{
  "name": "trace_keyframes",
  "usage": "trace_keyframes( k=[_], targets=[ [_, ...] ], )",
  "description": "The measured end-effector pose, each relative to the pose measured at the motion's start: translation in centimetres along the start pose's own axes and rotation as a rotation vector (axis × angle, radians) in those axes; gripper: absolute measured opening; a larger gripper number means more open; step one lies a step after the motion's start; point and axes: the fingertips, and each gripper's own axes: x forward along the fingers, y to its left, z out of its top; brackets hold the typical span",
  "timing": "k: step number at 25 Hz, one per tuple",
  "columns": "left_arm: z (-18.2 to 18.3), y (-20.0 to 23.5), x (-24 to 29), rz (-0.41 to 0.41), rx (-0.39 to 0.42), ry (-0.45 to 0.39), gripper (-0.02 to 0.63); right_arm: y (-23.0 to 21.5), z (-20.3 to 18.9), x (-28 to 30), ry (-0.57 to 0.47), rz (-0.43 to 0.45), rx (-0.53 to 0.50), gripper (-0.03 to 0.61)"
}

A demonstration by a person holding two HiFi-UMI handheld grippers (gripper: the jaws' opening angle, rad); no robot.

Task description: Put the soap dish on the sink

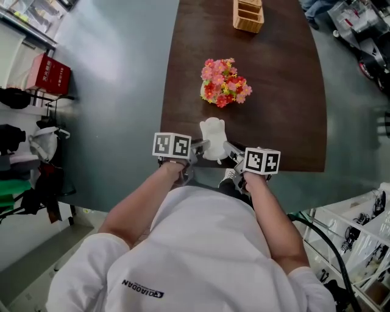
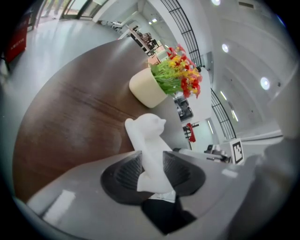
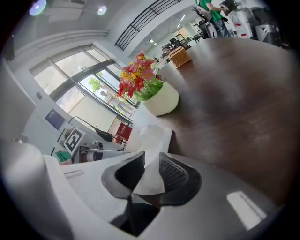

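Near side of the flower pot point(image 1: 224, 82), the soap dish point(image 1: 212, 135) sits at the edge of the dark surface point(image 1: 286, 91). A wooden box point(image 1: 248, 15) stands well beyond the pot. The dish is plain glossy white with a lobed, animal-like outline. My left hand-held gripper point(image 1: 198, 146) and right hand-held gripper point(image 1: 231, 152) are each clamped on it. Only the gripper views show the jaws pressing its thin sides.
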Motion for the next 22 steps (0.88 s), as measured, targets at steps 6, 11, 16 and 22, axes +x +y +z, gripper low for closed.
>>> trace_keyframes(
  k=[6, 11, 16, 22],
  targets=[
    [0.29, 0.15, 0.07, 0.007, 0.026, 0.006, 0.149, 0.09, -0.23, 0.03, -0.024, -0.012, 0.015, 0.100],
    [0.72, 0.30, 0.36, 0.021, 0.029, -0.014, 0.153, -0.04, -0.24, 0.04, -0.029, -0.026, 0.032, 0.101],
    [1.06, 0.60, 0.37, 0.031, 0.023, -0.017, 0.153, 0.31, -0.55, 0.12, -0.029, -0.033, 0.016, 0.100],
    [0.93, 0.54, 0.49, 0.028, 0.025, -0.008, 0.158, 0.10, -0.32, 0.18, -0.031, -0.029, 0.012, 0.101]
  ],
)
